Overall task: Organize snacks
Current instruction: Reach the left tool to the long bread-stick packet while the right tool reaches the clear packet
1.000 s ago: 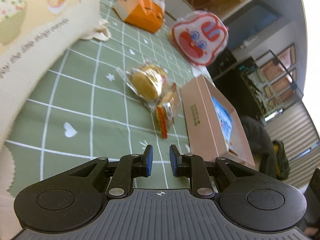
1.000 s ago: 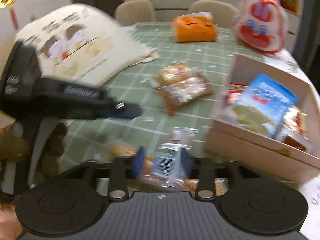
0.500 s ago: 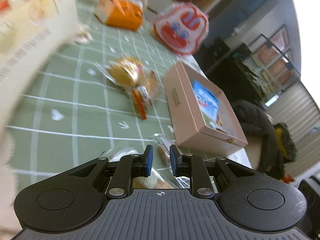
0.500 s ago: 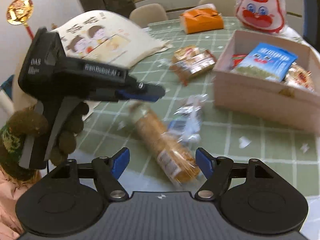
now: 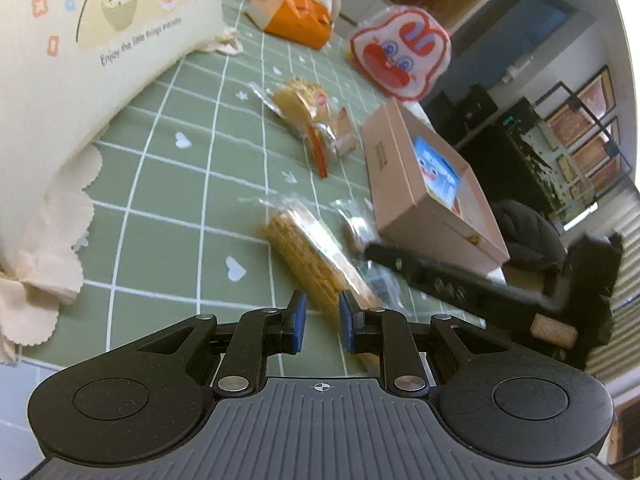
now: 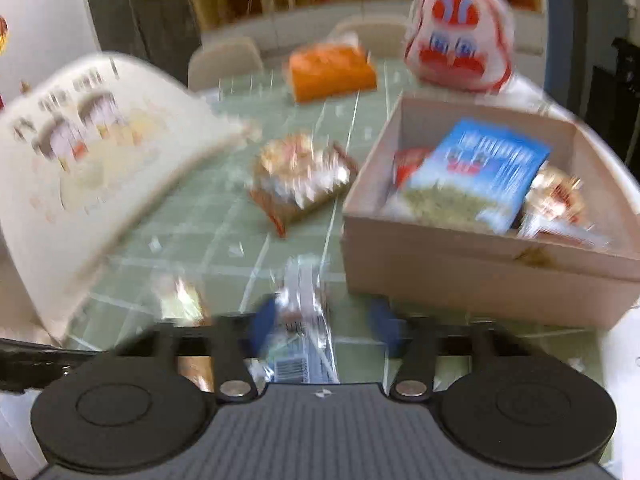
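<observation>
**Two grippers at a wrapped cracker pack beside the snack box**

Left wrist view. The left gripper (image 5: 321,322) hung low over the green checked tablecloth (image 5: 160,200), its blue pads drawn nearly together with nothing between them. The cracker pack (image 5: 316,256), a long clear sleeve of golden biscuits, lay diagonally just ahead of the fingertips. To its right stood the pink cardboard box (image 5: 394,184), its near corner close to the table edge; the right gripper (image 5: 370,248) reached in between pack and box. Open cloth stretched left of the pack as far as a curled illustrated paper bag (image 5: 100,48). Two smaller wrapped snacks (image 5: 316,120) lay farther back, with an orange carton (image 5: 296,16) and a rabbit-face bag (image 5: 400,56) at the far end.

Right wrist view (blurred). The right gripper (image 6: 324,328) was closing, the crinkled clear end of the cracker pack (image 6: 304,320) between its blue pads; contact could not be judged. The box wall (image 6: 460,264) rose just right, holding a blue packet (image 6: 480,168).
</observation>
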Motion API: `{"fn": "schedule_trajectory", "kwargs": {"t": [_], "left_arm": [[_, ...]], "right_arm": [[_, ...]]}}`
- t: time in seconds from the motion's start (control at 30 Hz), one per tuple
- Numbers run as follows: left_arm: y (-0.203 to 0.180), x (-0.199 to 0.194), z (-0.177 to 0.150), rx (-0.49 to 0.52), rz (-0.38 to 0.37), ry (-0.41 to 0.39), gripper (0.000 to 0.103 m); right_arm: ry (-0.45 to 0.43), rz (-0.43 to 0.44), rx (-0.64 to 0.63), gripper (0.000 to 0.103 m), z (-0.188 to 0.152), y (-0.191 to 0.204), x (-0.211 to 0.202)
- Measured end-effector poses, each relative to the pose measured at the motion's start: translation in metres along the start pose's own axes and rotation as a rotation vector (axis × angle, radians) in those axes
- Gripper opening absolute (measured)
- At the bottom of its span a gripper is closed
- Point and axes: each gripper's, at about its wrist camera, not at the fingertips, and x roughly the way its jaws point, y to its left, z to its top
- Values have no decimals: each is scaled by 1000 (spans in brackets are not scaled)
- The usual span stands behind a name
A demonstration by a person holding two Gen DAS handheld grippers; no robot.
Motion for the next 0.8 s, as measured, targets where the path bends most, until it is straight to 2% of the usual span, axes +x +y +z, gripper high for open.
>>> {"fn": "schedule_trajectory", "kwargs": {"t": [0.07, 0.17, 0.33, 0.4, 0.53, 0.6, 0.67, 0.7, 0.73, 0.8], "left_arm": [[1, 1, 3, -9, 4, -32, 21], [-4, 7, 12, -9, -3, -64, 22], [-36, 29, 9, 145, 7, -49, 25], [-52, 33, 1, 248, 46, -45, 25], [-68, 30, -18, 402, 135, -54, 28], [-66, 26, -26, 448, 161, -63, 40], [-64, 21, -31, 461, 172, -65, 42], [-63, 19, -31, 464, 175, -62, 42], [-64, 18, -32, 465, 173, -54, 42], [-65, 18, -35, 471, 165, -35, 42]], "right_arm": [[19, 58, 4, 29, -8, 3, -7], [37, 91, -65, 28, -29, 16, -20], [44, 120, -129, 28, -56, 27, -43], [29, 84, -141, 28, -64, 26, -51], [-24, -64, -179, 28, -75, 15, -61], [-39, -110, -171, 31, -78, 5, -64], [-43, -122, -138, 52, -78, -5, -65], [-52, -126, -112, 69, -78, -11, -65], [-64, -134, -84, 74, -79, -17, -65], [-91, -156, -69, 76, -81, -23, -64]]}}
